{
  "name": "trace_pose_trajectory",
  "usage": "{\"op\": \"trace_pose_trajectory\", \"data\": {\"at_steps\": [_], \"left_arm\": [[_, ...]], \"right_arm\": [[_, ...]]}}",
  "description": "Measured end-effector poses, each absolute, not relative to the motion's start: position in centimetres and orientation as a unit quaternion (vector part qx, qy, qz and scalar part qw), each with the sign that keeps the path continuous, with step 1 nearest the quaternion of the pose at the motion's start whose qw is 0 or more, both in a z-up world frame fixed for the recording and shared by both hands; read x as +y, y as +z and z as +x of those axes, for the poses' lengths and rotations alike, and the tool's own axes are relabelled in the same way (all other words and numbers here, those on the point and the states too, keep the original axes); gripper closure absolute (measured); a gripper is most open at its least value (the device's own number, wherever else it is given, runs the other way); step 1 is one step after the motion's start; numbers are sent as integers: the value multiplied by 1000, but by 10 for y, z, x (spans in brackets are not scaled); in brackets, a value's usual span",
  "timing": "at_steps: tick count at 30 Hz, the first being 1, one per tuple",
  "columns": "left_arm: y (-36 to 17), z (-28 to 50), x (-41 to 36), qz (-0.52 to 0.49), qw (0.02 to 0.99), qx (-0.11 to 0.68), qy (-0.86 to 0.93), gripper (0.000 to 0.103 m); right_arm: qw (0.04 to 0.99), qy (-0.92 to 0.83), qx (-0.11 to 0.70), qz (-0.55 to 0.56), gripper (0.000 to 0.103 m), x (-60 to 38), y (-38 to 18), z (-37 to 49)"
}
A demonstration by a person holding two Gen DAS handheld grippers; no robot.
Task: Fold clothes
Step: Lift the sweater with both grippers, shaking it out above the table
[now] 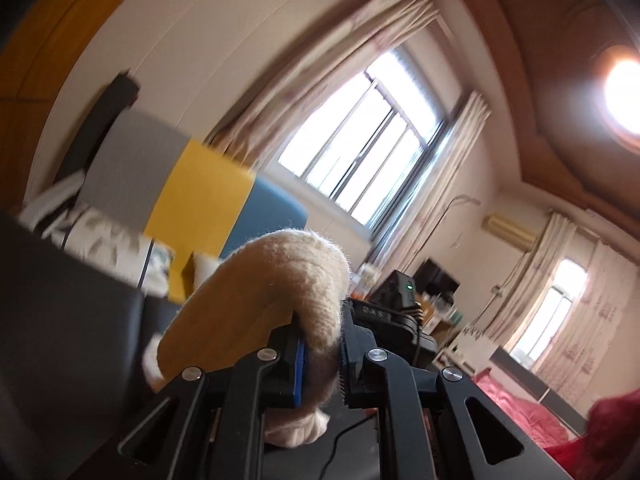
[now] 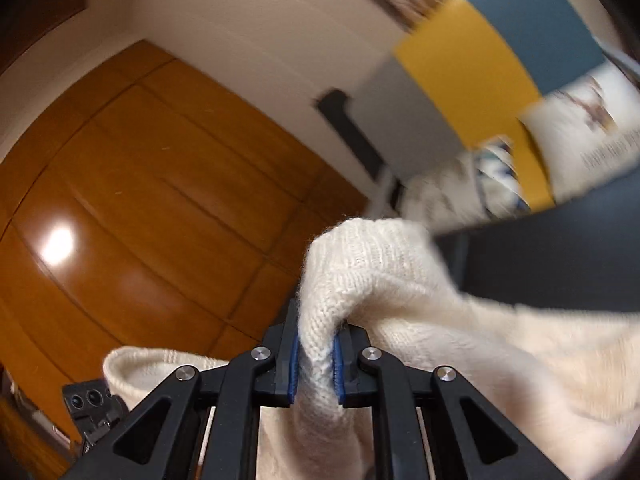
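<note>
We have the cream knit sweater lifted in the air, pinched at two spots. Our right gripper is clamped on a fold of it, the knit bulging above the blue pads and trailing off right. Our left gripper is clamped on another bunched edge. Behind lie a window with curtains, a wooden wardrobe and a pink bedcover.

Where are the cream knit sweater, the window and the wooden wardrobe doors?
cream knit sweater [image 2: 352, 280]: right wrist view, bunched fold above the fingers.
window [image 1: 360, 140]: left wrist view, middle panes.
wooden wardrobe doors [image 2: 160, 200]: right wrist view, centre panel.
</note>
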State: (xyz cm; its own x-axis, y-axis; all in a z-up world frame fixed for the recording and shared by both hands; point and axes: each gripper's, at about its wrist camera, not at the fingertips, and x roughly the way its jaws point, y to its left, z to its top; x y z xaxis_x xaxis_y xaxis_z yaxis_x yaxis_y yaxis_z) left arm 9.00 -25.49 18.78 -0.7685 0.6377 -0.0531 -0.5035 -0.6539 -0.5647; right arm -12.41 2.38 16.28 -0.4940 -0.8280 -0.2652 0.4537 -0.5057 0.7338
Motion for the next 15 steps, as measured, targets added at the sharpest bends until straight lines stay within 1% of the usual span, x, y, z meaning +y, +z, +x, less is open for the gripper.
{"op": "trace_pose_trajectory", "data": {"at_steps": [4,12,15], "left_arm": [[232,104,-271,-72,332,-269,901,90],[313,144,-278,21,360,-231,904,89],[335,155,-271,39,372,-218,901,89]], "right_arm": [[425,-816,-280,274,91,-6,221,-137],[497,-779,-292,245,91,-58,290,-151],[537,-756,-294,230,91,-79,312,-144]]}}
